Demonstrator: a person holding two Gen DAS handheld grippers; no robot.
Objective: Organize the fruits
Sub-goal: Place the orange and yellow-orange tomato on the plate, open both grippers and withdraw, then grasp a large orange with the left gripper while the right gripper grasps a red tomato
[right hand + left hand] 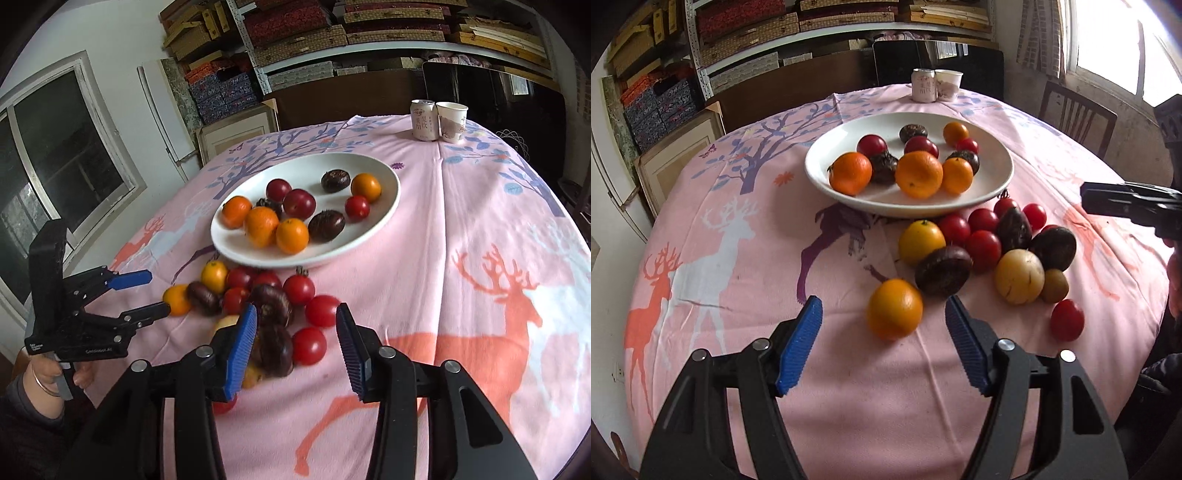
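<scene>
Left claw [883, 310] frames an orange [894, 308]; only the right view shows its hand [48, 371].

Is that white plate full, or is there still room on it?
Room left. The plate holds about ten fruits toward one side; bare white shows at its front and right, and more fruit lies on the cloth.

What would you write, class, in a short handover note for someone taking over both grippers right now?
Left gripper: open, empty, lined up on a loose orange.
Right gripper: open, empty, over the tomatoes and dark fruits.
Plate: oranges, tomatoes and dark fruits already in it.
Left to do: the pile on the cloth in front of the plate still needs moving.
</scene>
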